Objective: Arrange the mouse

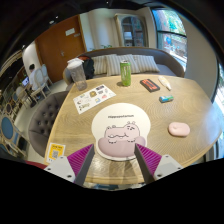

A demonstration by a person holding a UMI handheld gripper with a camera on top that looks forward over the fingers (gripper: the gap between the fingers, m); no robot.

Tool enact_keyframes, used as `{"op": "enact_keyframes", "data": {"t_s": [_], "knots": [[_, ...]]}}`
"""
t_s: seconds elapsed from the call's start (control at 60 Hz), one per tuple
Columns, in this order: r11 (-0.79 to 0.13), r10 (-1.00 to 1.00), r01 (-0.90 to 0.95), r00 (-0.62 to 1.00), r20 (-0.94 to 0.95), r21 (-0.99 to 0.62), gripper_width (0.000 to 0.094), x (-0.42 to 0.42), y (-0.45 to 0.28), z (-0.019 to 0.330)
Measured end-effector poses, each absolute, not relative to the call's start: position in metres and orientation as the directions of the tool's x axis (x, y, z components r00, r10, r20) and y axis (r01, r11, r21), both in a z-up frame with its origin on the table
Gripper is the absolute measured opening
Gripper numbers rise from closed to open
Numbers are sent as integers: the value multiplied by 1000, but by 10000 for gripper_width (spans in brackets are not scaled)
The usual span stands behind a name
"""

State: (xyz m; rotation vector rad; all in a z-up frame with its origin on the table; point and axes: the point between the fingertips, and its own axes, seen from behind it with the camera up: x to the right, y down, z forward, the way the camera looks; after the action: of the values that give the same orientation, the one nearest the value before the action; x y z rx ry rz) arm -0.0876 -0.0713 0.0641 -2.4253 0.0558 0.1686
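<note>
A small pink mouse lies on the round wooden table, to the right of a round white mouse pad printed with a pink cartoon animal. My gripper is open and empty, low over the table's near edge. Its magenta pads stand either side of the pad's near rim. The mouse is ahead and to the right of the fingers, apart from them and off the mouse pad.
A green can, a white jug, a printed sheet, a brown box and a white object sit on the far half. A pink-and-yellow card lies near left. A sofa stands beyond.
</note>
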Motion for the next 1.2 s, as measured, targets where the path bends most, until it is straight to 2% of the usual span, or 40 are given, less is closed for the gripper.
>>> {"op": "enact_keyframes", "data": {"t_s": [0.25, 0.417, 0.617, 0.75, 0.933, 1.133, 1.2], "knots": [[-727, -104, -149, 989, -106, -670, 837, -15, -84, 58], [-719, -129, -45, 989, 69, -694, 835, 81, -91, 36], [-717, -111, 29, 982, 156, -696, 833, 167, -82, 11], [-715, -53, 68, 987, 151, -696, 826, 191, -70, -14], [-656, 8, 61, 997, 74, -752, 824, 203, -28, -14], [-636, 24, 20, 1000, 7, -771, 820, 213, 17, -15], [-631, 31, 17, 1000, -4, -776, 791, 214, 32, -16]]}}
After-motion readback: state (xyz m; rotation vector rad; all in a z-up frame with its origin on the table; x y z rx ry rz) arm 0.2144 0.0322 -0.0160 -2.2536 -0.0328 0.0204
